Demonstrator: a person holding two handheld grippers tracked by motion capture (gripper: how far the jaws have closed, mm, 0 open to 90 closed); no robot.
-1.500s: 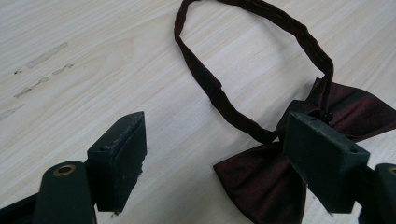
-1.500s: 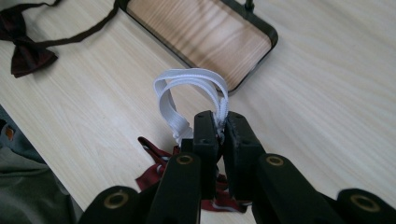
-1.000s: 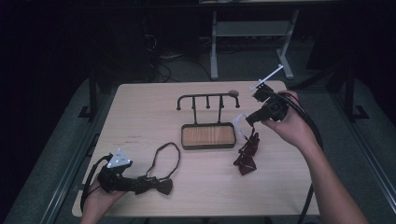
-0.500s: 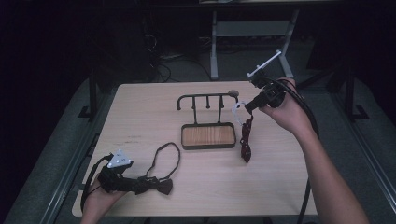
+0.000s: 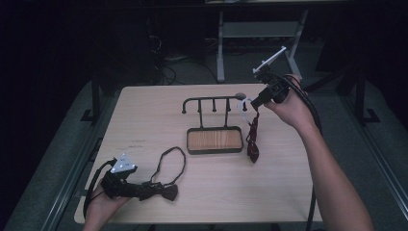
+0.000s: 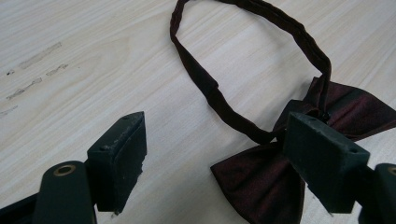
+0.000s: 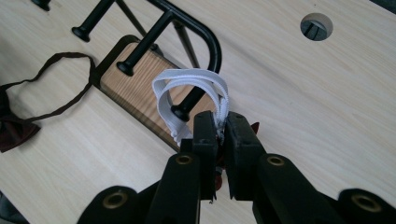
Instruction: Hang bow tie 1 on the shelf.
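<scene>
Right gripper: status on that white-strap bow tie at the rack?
Right gripper shut on white strap, looped at a rack peg; bow tie hangs below. Left gripper open over second bow tie. Nothing in the way.

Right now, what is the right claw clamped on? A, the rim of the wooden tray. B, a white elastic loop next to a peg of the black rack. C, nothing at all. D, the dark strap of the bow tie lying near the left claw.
B: in the right gripper view the right claw is shut on the white elastic loop, which arches beside a peg of the black rack.
</scene>
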